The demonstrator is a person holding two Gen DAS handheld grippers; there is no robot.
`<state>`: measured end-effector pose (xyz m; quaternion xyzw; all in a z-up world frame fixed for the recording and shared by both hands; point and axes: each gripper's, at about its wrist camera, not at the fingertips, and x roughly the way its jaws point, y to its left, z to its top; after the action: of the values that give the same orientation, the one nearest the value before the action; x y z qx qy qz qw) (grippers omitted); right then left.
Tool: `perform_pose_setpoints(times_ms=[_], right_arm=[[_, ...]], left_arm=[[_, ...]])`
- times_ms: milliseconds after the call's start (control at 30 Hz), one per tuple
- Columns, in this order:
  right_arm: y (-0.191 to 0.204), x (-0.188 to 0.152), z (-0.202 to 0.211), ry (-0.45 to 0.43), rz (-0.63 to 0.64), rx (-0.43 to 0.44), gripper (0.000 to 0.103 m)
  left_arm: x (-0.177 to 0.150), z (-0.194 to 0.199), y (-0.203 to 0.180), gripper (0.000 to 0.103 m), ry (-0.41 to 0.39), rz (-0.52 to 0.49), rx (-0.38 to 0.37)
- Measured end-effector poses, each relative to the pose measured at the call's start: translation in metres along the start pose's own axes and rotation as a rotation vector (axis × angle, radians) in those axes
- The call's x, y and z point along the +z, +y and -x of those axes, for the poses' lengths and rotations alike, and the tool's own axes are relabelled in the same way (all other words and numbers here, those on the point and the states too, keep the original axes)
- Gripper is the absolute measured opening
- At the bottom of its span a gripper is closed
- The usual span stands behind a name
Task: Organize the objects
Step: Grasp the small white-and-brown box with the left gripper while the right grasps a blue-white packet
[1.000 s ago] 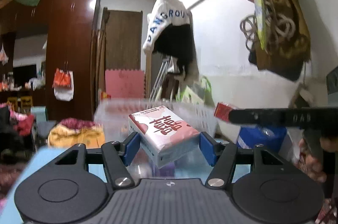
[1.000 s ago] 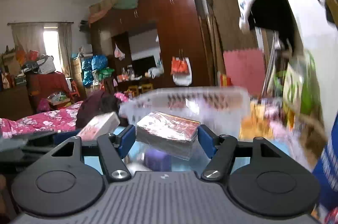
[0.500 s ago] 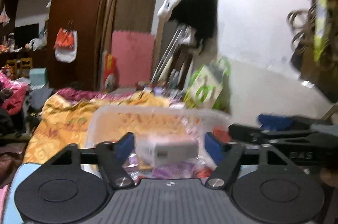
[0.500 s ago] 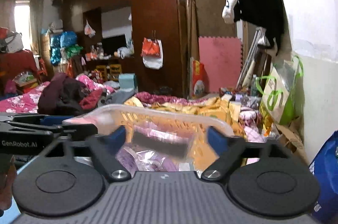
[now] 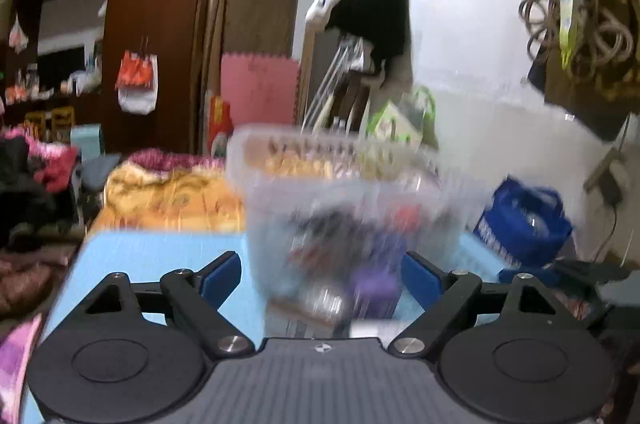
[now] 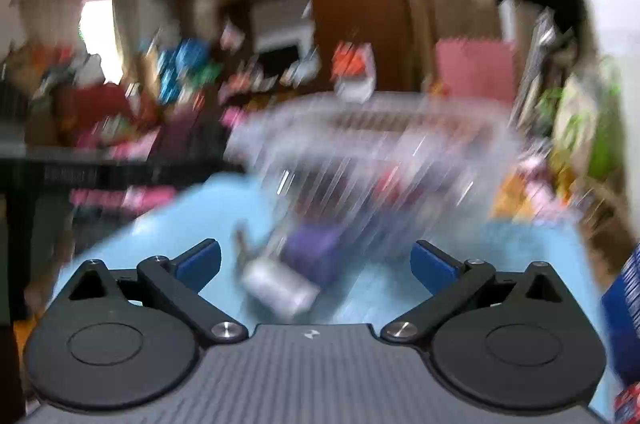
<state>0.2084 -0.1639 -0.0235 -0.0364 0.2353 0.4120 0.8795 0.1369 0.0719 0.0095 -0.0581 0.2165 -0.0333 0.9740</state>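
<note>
A clear plastic basket (image 5: 344,183) holding several packets stands on a light blue table (image 5: 160,256); it is blurred in both views, and shows in the right wrist view (image 6: 380,159) too. My left gripper (image 5: 320,276) is open and empty, just in front of the basket. My right gripper (image 6: 316,260) is open and empty, also in front of the basket. A purple item (image 6: 316,252) and a silvery packet (image 6: 280,288) show low against the basket's near side. The other gripper's dark arm (image 6: 100,171) crosses at the left.
A blue bag (image 5: 524,220) sits right of the table by the white wall. Yellow bedding (image 5: 168,191) lies behind the table. A dark wardrobe (image 5: 152,35) and a pink foam mat (image 5: 260,91) stand at the back. Bags hang on the wall (image 5: 580,35).
Both grippers have let go of their boxes into the basket, opened wide, and pulled back and down; the basket now sits higher and farther in both views.
</note>
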Motion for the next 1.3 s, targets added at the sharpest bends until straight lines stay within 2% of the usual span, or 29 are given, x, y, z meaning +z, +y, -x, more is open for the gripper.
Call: perform_pose_setpoints(times_ms=[133, 233, 267, 333, 400, 533, 700, 867, 967, 1000, 1033, 1100, 1167, 1200, 1300], right_arm=[[0.02, -0.006, -0.034, 0.063, 0.078, 0.021, 0.103], [0.022, 0.0, -0.054, 0.11, 0.108, -0.011, 0.096], [0.022, 0.0, -0.058, 0.124, 0.114, -0.017, 0.089], [0.02, -0.003, -0.061, 0.144, 0.119, -0.006, 0.065], [0.013, -0.007, -0.054, 0.129, 0.119, 0.015, 0.052], [0.003, -0.022, -0.026, 0.093, 0.109, 0.001, 0.051], [-0.026, -0.034, 0.008, 0.034, 0.028, -0.02, 0.051], [-0.04, -0.034, 0.009, 0.025, -0.025, -0.021, 0.051], [-0.038, -0.035, 0.013, 0.014, -0.018, -0.025, 0.051], [-0.038, -0.036, 0.014, 0.01, -0.017, -0.028, 0.051], [-0.038, -0.037, 0.015, 0.006, -0.019, -0.027, 0.051], [-0.041, -0.038, 0.016, -0.001, -0.032, -0.021, 0.051], [-0.044, -0.038, 0.016, -0.004, -0.045, -0.012, 0.051], [-0.044, -0.039, 0.015, -0.004, -0.049, -0.005, 0.051], [-0.044, -0.04, 0.017, -0.008, -0.049, -0.009, 0.051]], left_arm=[[-0.015, -0.006, 0.018, 0.09, 0.022, 0.04, 0.013], [-0.019, -0.011, 0.029, 0.09, 0.036, 0.065, 0.024], [-0.02, -0.013, 0.03, 0.09, 0.04, 0.071, 0.017], [-0.022, -0.017, 0.03, 0.09, 0.051, 0.07, 0.006], [-0.025, -0.024, 0.029, 0.09, 0.061, 0.06, -0.007], [-0.031, -0.037, 0.02, 0.09, 0.098, 0.017, -0.026], [-0.035, -0.051, 0.014, 0.09, 0.136, -0.008, 0.01], [-0.033, -0.073, 0.009, 0.09, 0.196, -0.043, 0.048], [-0.032, -0.075, 0.012, 0.086, 0.209, -0.019, 0.034], [-0.032, -0.074, 0.013, 0.079, 0.203, -0.017, 0.037], [-0.032, -0.073, 0.013, 0.068, 0.2, -0.017, 0.039], [-0.032, -0.073, 0.015, 0.06, 0.197, -0.01, 0.019], [-0.032, -0.071, 0.014, 0.048, 0.192, -0.009, 0.005], [-0.033, -0.069, 0.013, 0.038, 0.186, -0.005, -0.004], [-0.035, -0.061, 0.012, 0.026, 0.154, 0.002, -0.002]])
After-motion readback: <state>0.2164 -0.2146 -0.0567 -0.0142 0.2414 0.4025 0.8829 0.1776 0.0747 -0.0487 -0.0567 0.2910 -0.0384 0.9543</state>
